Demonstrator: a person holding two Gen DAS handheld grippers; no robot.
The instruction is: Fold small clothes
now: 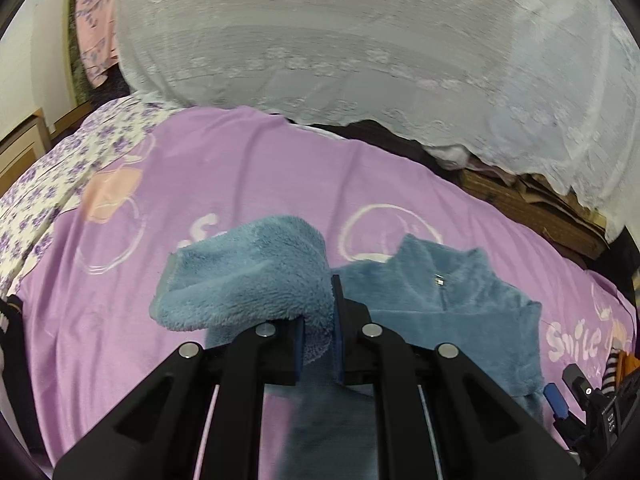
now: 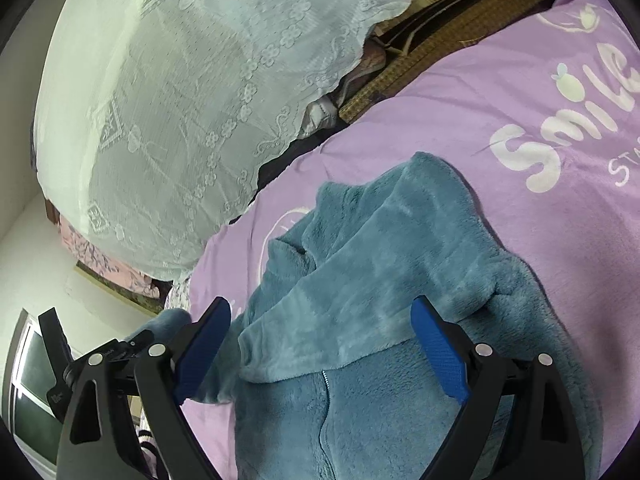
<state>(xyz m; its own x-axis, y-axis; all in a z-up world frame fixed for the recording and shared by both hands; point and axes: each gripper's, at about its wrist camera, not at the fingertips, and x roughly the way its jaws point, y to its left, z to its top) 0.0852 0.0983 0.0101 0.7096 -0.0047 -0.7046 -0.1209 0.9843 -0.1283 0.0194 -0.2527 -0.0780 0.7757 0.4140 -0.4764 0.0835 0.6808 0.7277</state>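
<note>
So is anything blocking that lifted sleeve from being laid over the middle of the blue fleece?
Nothing visible does. The left claw is shut on the sleeve, held above the purple sheet. The fleece chest is bare except for the other sleeve, already folded across. The right claw hovers open over it.

Left wrist view sits low and close behind the left tool (image 1: pixel 318 322), facing across the purple bedspread (image 1: pixel 240 168) toward the lace curtain (image 1: pixel 360 40). Right wrist view hovers close above the blue fleece jacket (image 2: pixel 400 248), tilted, looking down between its fingers (image 2: pixel 440 344). Both share jacket, bedspread, curtain.
</note>
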